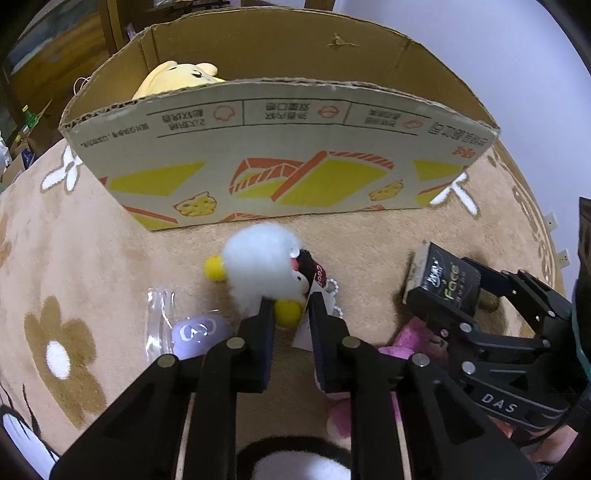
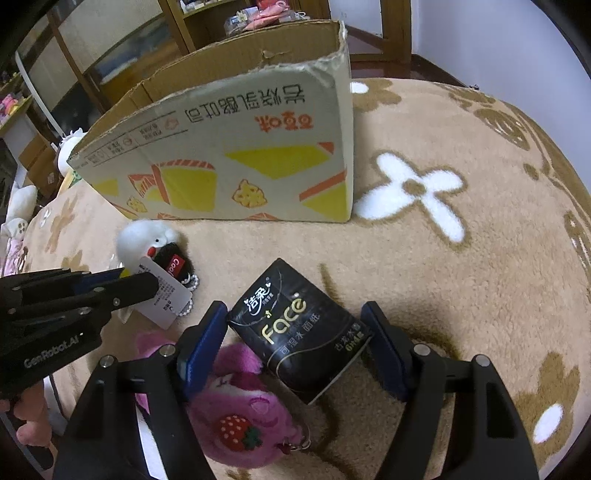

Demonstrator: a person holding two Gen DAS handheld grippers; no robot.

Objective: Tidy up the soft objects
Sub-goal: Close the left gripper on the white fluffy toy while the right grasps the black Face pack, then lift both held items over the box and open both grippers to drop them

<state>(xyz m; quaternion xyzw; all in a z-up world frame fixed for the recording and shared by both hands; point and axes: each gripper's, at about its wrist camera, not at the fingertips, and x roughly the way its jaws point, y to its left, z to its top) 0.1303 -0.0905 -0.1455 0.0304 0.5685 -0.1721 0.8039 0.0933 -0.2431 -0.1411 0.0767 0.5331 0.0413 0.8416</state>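
Note:
A white fluffy penguin plush (image 1: 264, 267) with yellow feet and a paper tag lies on the tan flower rug before an open cardboard box (image 1: 280, 147). My left gripper (image 1: 290, 306) is shut on the plush's yellow foot. A yellow plush (image 1: 177, 79) lies inside the box. In the right wrist view, my right gripper (image 2: 295, 325) is open around a black tissue pack (image 2: 299, 332), with both pads a little apart from its sides. A pink strawberry plush (image 2: 240, 402) lies beneath the left finger. The penguin (image 2: 147, 240) and left gripper (image 2: 147, 286) show at left.
A purple item in a clear plastic bag (image 1: 192, 332) lies left of the left gripper. A black-and-white plush (image 1: 295, 458) sits at the bottom edge. The rug (image 2: 461, 277) stretches right of the box. Wooden shelves (image 2: 229, 22) stand behind.

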